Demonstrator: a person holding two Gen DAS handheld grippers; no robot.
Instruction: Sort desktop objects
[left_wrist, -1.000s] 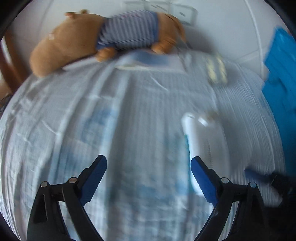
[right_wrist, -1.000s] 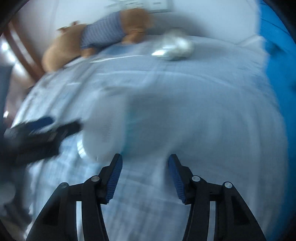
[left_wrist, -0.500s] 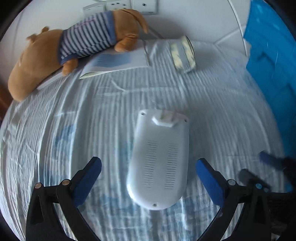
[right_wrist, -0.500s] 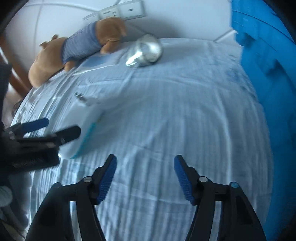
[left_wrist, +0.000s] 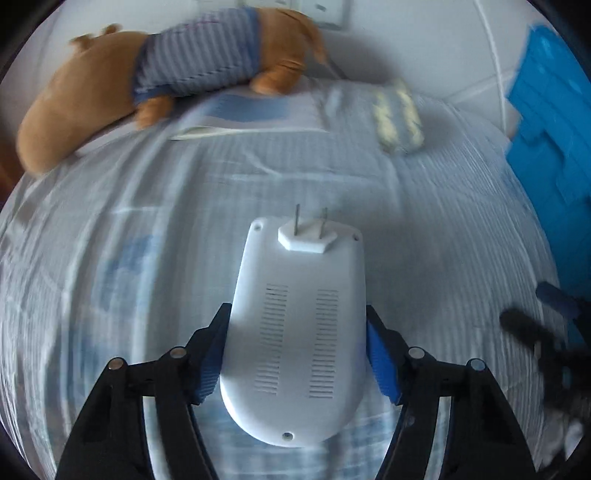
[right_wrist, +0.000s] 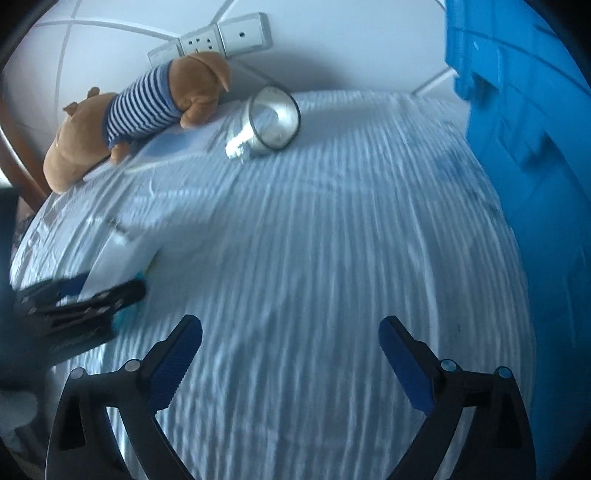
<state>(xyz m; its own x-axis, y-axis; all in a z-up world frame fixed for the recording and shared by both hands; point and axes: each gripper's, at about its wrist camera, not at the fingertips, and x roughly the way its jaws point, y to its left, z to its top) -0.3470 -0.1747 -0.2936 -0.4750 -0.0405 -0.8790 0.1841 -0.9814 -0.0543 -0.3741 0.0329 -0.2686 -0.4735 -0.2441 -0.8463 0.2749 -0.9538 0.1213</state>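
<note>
A white plug-in device (left_wrist: 295, 332) lies back side up on the pale blue striped cloth (left_wrist: 110, 240), its two metal prongs pointing away from me. My left gripper (left_wrist: 295, 354) is closing, and its blue pads (left_wrist: 210, 354) touch both sides of the device's lower half. In the right wrist view the same device (right_wrist: 118, 258) shows blurred at the left, with the left gripper (right_wrist: 92, 295) on it. My right gripper (right_wrist: 290, 354) hovers over bare cloth; its jaws are opening with nothing between them.
A brown plush toy (right_wrist: 140, 110) in a striped shirt lies at the back on a thin booklet (left_wrist: 251, 114). A glass jar (right_wrist: 273, 122) lies on its side beside them. A blue plastic bin (right_wrist: 517, 129) stands along the right. Wall sockets (right_wrist: 214, 40) are behind.
My left gripper moved over the white device and closed in on its sides. My right gripper let the device go, opened wide and drew off to the right.
</note>
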